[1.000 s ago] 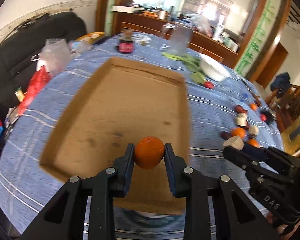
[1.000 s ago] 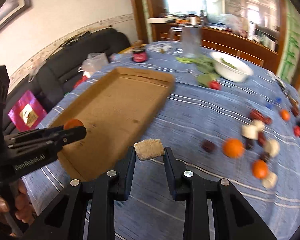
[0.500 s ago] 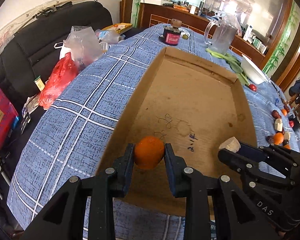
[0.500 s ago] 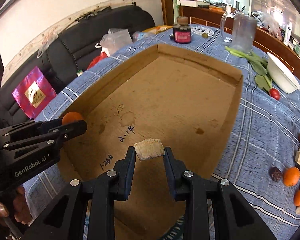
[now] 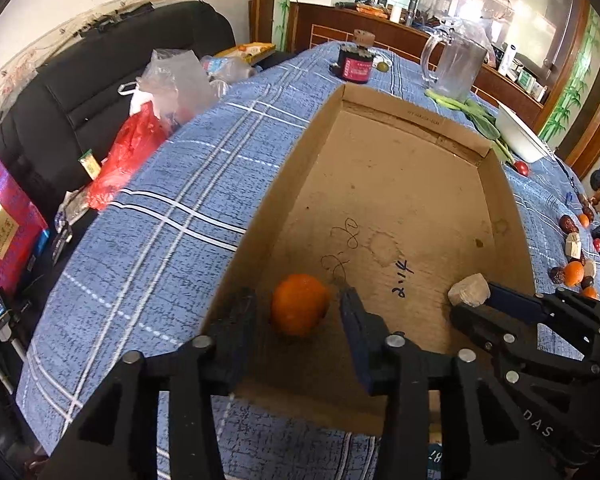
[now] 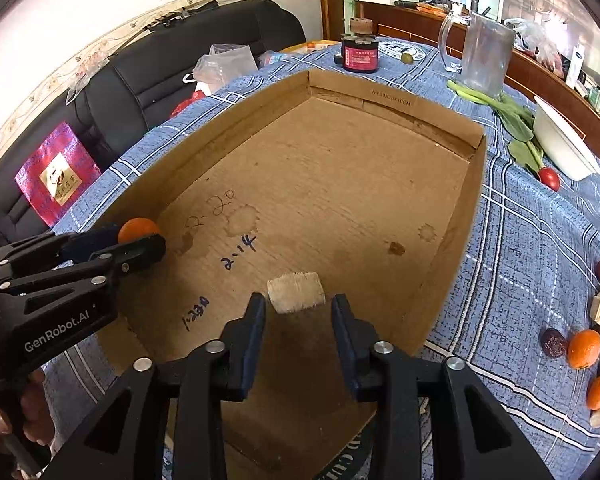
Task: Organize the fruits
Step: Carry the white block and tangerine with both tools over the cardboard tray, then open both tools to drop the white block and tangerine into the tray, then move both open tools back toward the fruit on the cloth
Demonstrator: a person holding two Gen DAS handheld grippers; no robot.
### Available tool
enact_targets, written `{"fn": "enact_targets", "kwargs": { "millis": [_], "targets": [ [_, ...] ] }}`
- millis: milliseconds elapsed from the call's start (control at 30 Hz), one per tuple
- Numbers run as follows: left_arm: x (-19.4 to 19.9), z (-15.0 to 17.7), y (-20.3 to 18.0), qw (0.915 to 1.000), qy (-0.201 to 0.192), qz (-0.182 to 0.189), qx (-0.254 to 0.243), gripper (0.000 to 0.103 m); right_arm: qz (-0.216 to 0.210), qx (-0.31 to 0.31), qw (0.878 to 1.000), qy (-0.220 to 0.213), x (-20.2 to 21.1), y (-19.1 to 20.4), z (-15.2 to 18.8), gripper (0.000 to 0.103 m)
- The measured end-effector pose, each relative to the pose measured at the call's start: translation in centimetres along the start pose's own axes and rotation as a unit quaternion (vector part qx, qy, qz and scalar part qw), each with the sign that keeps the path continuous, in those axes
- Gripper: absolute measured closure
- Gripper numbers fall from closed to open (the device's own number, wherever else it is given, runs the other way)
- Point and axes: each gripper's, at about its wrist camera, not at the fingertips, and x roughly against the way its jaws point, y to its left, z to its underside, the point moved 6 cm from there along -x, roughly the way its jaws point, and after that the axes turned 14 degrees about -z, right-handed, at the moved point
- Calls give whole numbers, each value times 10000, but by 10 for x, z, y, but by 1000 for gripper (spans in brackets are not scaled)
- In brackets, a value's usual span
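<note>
Your left gripper (image 5: 298, 306) is over the near left corner of the cardboard box (image 5: 416, 122), jaws opening; the orange (image 5: 299, 309) sits between them with a gap showing on each side, so the pads no longer press it. Your right gripper (image 6: 299, 310) is over the near middle of the box floor, its jaws opening too, and the pale cut fruit piece (image 6: 296, 292) lies between the tips with no pad on it. Both pieces are inside the box. More fruit (image 6: 584, 348) lies loose on the blue plaid tablecloth (image 6: 532, 264), well apart to the right of the box.
</note>
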Motion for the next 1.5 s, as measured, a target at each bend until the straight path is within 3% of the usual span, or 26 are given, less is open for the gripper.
{"fn": "enact_targets", "kwargs": {
  "millis": [433,533,700,933,1133,1300,1500],
  "targets": [
    [38,12,-8,9995,-133,16,298,57,-134,-97,9989,-438,60,1,23,61],
    [47,15,-23,9995,-190,42,258,51,-23,-115,9984,-545,79,-6,34,61],
    [65,21,-62,9993,-285,206,78,44,318,-250,9962,-770,116,-30,58,44],
    [90,31,-136,9975,-468,382,-376,33,740,-624,9897,-1053,171,-76,94,44],
    [103,44,-193,9941,-529,459,-827,27,1111,-1094,9793,-1290,218,-126,134,36],
    [108,59,-237,9903,-507,520,-1180,27,1305,-1510,9698,-1401,246,-163,164,36],
    [106,67,-263,9877,-439,506,-1409,27,1477,-1805,9624,-1389,257,-199,183,36]
  ]
}}
